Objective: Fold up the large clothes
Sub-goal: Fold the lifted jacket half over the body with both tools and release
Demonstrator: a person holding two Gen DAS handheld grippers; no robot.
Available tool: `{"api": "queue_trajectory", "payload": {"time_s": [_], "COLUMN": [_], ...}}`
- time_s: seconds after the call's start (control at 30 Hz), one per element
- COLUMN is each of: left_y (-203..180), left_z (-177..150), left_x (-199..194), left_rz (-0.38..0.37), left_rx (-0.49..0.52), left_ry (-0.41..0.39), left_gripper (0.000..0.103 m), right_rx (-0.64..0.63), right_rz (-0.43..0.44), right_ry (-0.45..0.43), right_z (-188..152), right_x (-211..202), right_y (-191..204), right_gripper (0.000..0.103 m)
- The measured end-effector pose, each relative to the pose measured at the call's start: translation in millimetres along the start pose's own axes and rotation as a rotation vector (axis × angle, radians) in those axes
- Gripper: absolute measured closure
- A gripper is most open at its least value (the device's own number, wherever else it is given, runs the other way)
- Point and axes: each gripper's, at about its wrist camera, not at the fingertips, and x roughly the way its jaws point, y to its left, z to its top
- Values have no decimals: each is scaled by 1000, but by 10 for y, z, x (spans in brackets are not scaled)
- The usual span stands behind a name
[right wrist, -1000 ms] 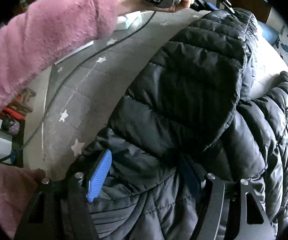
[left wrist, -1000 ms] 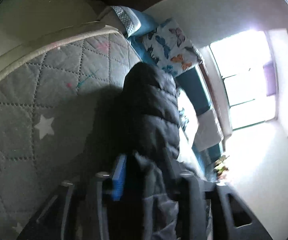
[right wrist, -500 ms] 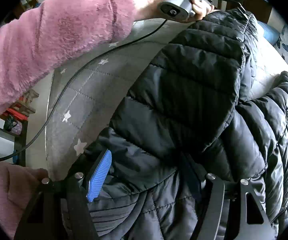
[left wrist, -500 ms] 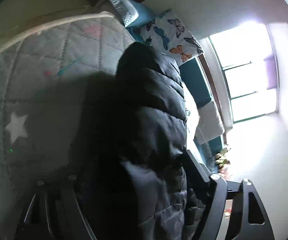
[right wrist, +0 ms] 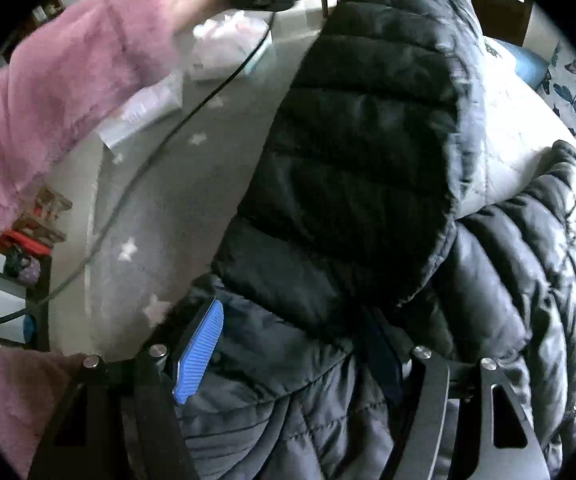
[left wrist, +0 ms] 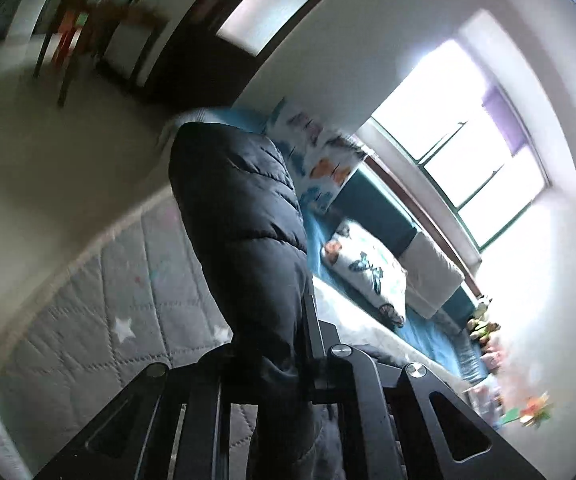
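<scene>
Black quilted puffer jacket [right wrist: 352, 168], shiny w/ horizontal baffles, lies on grey star-print mattress [right wrist: 147, 208]. Left gripper [left wrist: 275, 344] clamped on a lifted sleeve/edge. Right gripper [right wrist: 288, 352] jaws wide, pads pressing bunched jacket fabric.

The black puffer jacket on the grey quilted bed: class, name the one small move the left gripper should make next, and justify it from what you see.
Probably carry the sleeve across onto the jacket's body and lay it flat. The left gripper, whose jaws have just been closing, is shut on the sleeve and holds it off the quilt, while the right gripper has the black puffer jacket bunched between its wide jaws at the sleeve's root.
</scene>
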Motion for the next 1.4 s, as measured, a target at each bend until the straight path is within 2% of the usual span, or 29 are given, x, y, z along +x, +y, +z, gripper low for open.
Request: {"api": "queue_trajectory", "payload": {"time_s": [0.13, 0.27, 0.47, 0.57, 0.7, 0.83, 0.87, 0.97, 1.03, 1.13, 1.17, 1.27, 1.33, 1.37, 1.4], "left_y": [-529, -1204, -2201, -2662, -3161, -3634, -3703, -3855, -3902, -3828, -3831, -3813, -3885, -3947, -4007], "left_z": [-73, -356, -1103, -1597, -2471, -3528, -3718, -4461, -4909, -5439, -5568, -5780, -5850, -5880, -5886], "left_x": [-479, -934, -1386, -1382, -1327, -1053, -973, -580, -345, -33, -9, 66, -57, -176, -305], "left_rz": [-53, -120, -167, -194, -246, -290, -284, -263, -231, -153, -133, -120, -191, -223, -246], "left_rx": [109, 251, 482, 559, 636, 734, 748, 785, 817, 929, 965, 1061, 1066, 1064, 1070], "left_ry": [-68, -115, -121, -88, -5, 143, 166, 344, 429, 503, 504, 467, 480, 463, 434], "left_gripper": [90, 90, 90, 90, 90, 90, 90, 90, 90, 89, 88, 69, 19, 12, 10], "right_rx": [67, 184, 384, 479, 618, 753, 777, 859, 905, 969, 982, 986, 962, 943, 926], "right_rz": [-45, -127, -198, -215, -242, -270, -275, -305, -335, -350, -353, -368, -372, -363, -357], "right_ry": [-91, -156, -205, -230, -260, -299, -305, -308, -299, -303, -311, -352, -387, -413, -431], "right_z": [-32, -234, -905, -1267, -1800, -2380, -2506, -2886, -3148, -3420, -3463, -3509, -3433, -3352, -3291], "right_x": [-477, -930, -1466, -1611, -1775, -1954, -1986, -2053, -2072, -2133, -2162, -2306, -2398, -2457, -2494], "right_y": [-141, -395, -777, -855, -964, -1016, -1025, -1011, -975, -945, -932, -868, -840, -826, -809], "right_gripper": [27, 27, 27, 27, 27, 27, 27, 27, 27, 27, 27, 27, 27, 27, 27]}}
